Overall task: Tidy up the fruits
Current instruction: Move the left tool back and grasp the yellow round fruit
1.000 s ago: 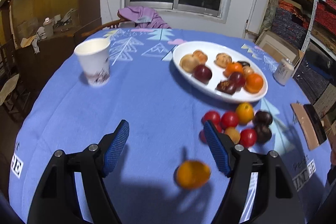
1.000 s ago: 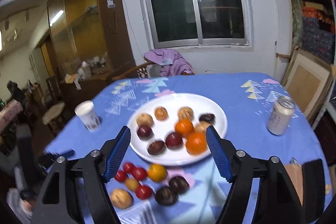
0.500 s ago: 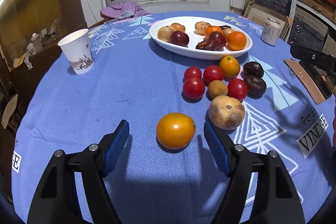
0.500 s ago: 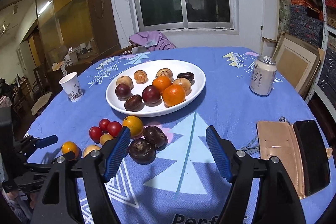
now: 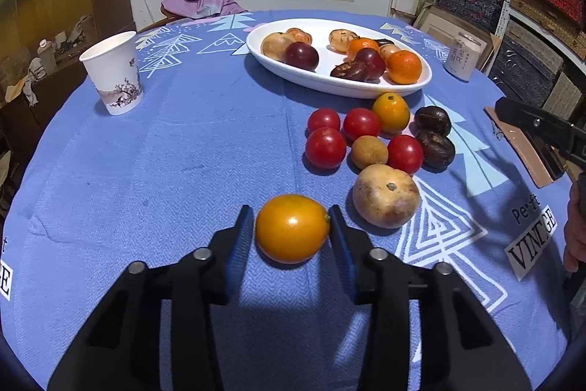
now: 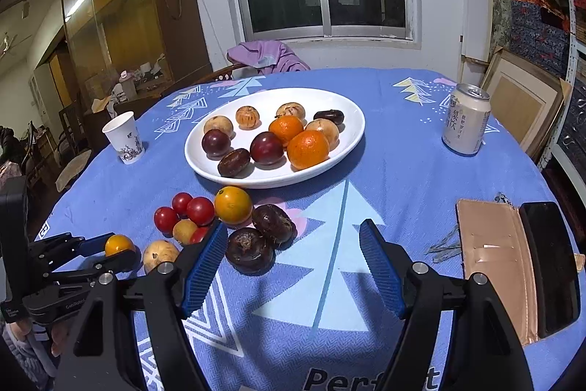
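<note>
A yellow-orange fruit point(image 5: 291, 233) lies on the blue tablecloth point(image 5: 183, 171) between the blue pads of my left gripper point(image 5: 289, 211). The jaws are closing and both pads touch the fruit's sides. The right wrist view shows the same fruit point(image 6: 118, 243) in the left gripper point(image 6: 117, 247) at the far left. A loose cluster of red tomatoes point(image 5: 325, 147), an orange point(image 5: 391, 112), dark fruits point(image 5: 435, 143) and a pale brown fruit point(image 5: 386, 195) lies beside it. Behind stands the white oval plate point(image 5: 366, 89) holding several fruits. My right gripper point(image 6: 293, 229) hangs open over bare cloth, right of a dark fruit point(image 6: 250, 250).
A paper cup point(image 5: 113, 76) stands at the left. A drink can point(image 6: 465, 120) is at the back right, and a tan wallet with a black phone point(image 6: 512, 262) lies at the right edge. A chair with a purple garment point(image 6: 267, 55) is behind the table.
The left gripper's jaws have shut from wide apart onto the yellow-orange fruit. Both grippers came lower and closer to the table over the second. The right jaws stay as wide as before.
</note>
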Tool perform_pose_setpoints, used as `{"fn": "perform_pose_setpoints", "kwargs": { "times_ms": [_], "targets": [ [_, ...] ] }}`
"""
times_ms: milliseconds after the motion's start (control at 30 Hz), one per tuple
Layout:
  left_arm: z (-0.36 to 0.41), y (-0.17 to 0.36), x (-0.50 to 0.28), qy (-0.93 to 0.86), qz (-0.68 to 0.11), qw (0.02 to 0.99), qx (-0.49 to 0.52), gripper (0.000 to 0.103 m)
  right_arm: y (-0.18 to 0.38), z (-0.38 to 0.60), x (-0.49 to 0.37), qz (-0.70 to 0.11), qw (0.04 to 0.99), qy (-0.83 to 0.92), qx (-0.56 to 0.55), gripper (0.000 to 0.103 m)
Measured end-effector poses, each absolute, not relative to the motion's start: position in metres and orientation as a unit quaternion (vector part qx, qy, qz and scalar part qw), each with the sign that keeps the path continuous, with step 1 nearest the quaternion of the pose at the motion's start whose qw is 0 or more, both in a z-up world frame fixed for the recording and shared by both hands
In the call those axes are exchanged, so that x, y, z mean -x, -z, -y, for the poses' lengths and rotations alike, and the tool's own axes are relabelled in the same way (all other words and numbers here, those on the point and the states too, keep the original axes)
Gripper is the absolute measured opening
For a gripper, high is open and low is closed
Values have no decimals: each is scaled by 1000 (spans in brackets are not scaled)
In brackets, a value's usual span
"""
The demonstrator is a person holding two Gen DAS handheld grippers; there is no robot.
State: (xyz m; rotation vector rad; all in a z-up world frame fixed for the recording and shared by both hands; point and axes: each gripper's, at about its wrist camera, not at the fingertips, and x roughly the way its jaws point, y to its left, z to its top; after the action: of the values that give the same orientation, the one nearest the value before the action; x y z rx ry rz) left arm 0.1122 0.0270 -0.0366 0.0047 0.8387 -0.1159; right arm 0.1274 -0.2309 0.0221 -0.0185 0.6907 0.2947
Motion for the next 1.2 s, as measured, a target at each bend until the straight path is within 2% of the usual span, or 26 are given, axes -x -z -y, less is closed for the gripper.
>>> {"fn": "perform_pose_setpoints", "kwargs": {
  "times_ms": [267, 433, 567, 733, 1000, 1200],
  "targets": [
    [-39, 25, -106, 11, -379, 925, 3, 39, -20, 224, -125, -343, 926, -160, 19, 76],
    [-61, 23, -112, -18, -389, 920, 40, 39, -6, 200, -118, -355, 914, -185, 66, 76],
    [-58, 23, -111, -13, -388, 921, 31, 39, 6, 185, -118, -364, 907, -184, 102, 75],
    [-52, 25, -110, -9, -391, 920, 22, 39, 17, 181, -123, -379, 901, -182, 108, 64],
    [-44, 27, -110, 2, -395, 919, 14, 39, 21, 179, -139, -394, 896, -189, 78, 62],
    [-43, 28, -110, 5, -397, 918, 16, 39, 26, 181, -158, -412, 892, -182, 47, 51]
  ]
}}
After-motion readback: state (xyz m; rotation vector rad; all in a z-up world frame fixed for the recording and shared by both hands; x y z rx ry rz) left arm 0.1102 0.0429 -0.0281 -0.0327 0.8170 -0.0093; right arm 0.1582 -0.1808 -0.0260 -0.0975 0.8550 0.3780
